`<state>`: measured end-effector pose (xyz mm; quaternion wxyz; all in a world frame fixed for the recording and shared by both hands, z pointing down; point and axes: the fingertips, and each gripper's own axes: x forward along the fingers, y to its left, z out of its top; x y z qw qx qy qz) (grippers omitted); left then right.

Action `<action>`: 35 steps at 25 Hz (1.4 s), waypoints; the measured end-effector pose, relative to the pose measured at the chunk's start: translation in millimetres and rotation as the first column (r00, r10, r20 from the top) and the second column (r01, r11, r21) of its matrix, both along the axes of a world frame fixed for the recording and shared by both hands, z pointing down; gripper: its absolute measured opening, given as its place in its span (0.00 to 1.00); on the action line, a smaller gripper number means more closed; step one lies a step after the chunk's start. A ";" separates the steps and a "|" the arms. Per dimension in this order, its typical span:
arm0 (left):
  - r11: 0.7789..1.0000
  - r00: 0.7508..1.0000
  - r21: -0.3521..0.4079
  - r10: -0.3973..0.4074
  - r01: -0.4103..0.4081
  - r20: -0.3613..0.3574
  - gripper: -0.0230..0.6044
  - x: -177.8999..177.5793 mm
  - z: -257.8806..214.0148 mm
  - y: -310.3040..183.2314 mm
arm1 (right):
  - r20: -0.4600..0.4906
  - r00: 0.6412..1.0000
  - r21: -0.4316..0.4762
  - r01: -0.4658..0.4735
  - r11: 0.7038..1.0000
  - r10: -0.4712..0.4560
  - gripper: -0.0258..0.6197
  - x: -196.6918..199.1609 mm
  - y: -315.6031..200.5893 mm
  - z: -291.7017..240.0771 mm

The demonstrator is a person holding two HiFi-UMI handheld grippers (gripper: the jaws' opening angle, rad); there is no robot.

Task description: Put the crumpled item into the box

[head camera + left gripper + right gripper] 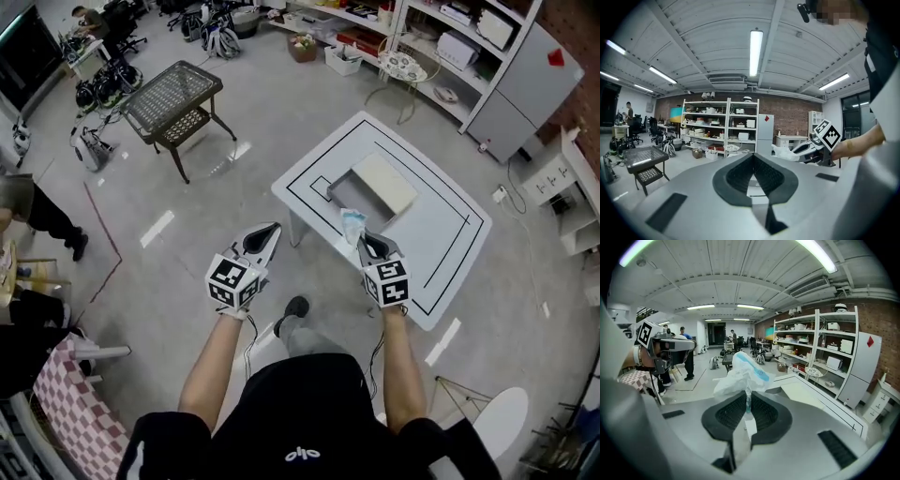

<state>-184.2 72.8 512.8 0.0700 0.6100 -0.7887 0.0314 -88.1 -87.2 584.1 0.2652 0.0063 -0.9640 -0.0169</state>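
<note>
My right claw [362,241] pinches crumpled white-and-blue plastic wrapper [352,223]: carry step. Left claw [266,234] closed, empty. Next, I judge: advance over open grey box [375,187] on white worktop [441,246], release.

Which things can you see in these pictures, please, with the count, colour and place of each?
crumpled item: one, white with blue, pinched in the right claw, over the table's near edge
box: one, grey and cream, on the table inside the black lines
table: one, white with black lines, ahead of the person
mesh table: one, dark, on the floor at far left
shelving: white, along the far wall, count unclear
cabinet: one, pale grey, right of the shelving
left claw: one, grey and black, shut and empty, over the floor
right claw: one, grey and black, shut on the crumpled item
</note>
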 end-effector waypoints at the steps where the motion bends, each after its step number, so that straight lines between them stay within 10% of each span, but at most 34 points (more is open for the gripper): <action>1: 1.000 1.000 -0.001 0.014 -0.014 0.002 0.05 -9.9 -1.3 -5.1 | -0.003 1.000 -0.003 -0.014 1.000 0.014 0.10 -8.1 -4.7 0.4; 13: 0.994 0.995 -0.042 0.100 -0.100 0.011 0.05 -131.7 0.5 -27.3 | 0.004 0.989 -0.029 -0.147 0.989 0.147 0.10 -107.3 -34.8 2.4; 25: 0.970 0.971 -0.037 0.239 -0.238 0.013 0.05 -172.6 -6.9 -100.1 | 0.008 0.957 -0.039 -0.288 0.957 0.289 0.10 -126.0 -82.9 -5.9; 35: 0.876 0.876 -0.007 0.482 -0.482 0.010 0.05 -156.9 -17.4 -186.4 | -0.005 0.875 -0.028 -0.485 0.874 0.485 0.10 -101.3 -118.9 -15.8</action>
